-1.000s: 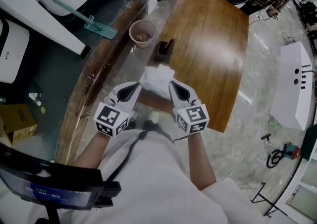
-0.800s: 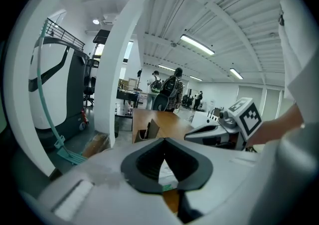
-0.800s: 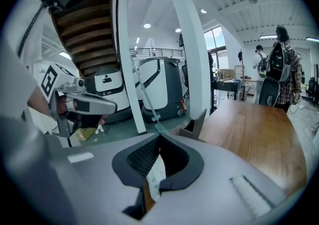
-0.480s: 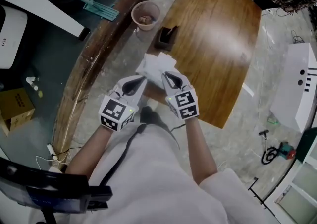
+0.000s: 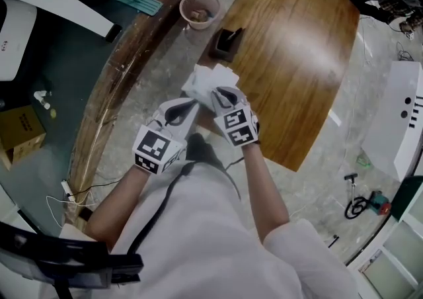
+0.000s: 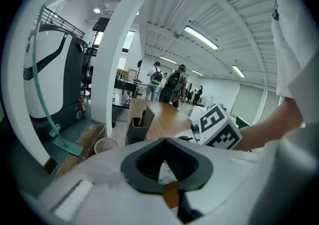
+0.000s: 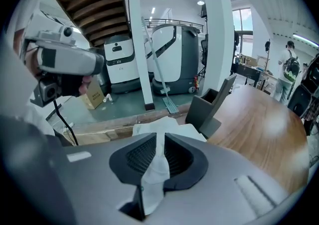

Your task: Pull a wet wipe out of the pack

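Wipe (image 7: 158,162) pinched tight in right gripper (image 5: 222,95); left gripper (image 5: 190,104) clamps the pack (image 5: 200,81), half hidden, at the table (image 5: 297,59) corner

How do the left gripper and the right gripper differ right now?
The left gripper is shut on a printed edge of the wipe pack; the right gripper is shut on a plain white wet wipe. Only a small bit of pack shows between the left gripper's pads, while the wipe runs the whole length of the right gripper's. Both are closed, side by side.
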`<state>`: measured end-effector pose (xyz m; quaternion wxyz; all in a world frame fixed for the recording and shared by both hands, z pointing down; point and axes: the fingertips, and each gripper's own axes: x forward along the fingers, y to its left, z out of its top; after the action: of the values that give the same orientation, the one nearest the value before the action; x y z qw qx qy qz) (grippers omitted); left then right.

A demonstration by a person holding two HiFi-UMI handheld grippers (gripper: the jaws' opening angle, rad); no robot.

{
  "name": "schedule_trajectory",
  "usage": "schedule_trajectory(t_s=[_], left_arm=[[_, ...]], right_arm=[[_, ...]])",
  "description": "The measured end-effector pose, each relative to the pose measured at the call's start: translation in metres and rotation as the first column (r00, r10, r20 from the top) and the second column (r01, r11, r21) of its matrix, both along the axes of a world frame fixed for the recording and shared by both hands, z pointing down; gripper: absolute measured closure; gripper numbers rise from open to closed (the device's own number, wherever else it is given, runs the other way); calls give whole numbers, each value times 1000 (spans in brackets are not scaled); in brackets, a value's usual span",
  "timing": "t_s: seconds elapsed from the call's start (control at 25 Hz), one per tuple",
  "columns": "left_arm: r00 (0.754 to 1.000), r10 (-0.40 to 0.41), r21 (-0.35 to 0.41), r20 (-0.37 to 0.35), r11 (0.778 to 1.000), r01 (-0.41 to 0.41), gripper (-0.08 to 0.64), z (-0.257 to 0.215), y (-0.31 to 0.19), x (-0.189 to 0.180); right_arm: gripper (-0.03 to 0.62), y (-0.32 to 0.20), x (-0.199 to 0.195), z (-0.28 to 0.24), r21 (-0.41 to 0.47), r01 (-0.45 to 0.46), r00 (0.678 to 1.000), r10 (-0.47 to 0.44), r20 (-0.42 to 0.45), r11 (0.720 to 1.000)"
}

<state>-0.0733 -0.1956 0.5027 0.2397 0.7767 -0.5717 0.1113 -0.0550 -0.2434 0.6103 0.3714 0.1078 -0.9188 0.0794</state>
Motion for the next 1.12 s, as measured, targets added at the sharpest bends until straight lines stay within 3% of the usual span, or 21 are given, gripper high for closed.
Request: schedule_trajectory(t_s=[0.52,0.84,1.12], left_arm=[[999,-33,-27,-7,999,33,554,8,6,-6],[1000,-30,-23,-4,999,30,555,5,10,-6],[1000,-27,-15,0,1000,27,555,2,14,-8]], right_arm=[[523,-4,-7,21,-16,32,997,-33,-76,999],[578,-5,-7,25,-35,12,996,-15,-88,999],[581,-7,0,14,-22,-18,999,17,-49,1000]])
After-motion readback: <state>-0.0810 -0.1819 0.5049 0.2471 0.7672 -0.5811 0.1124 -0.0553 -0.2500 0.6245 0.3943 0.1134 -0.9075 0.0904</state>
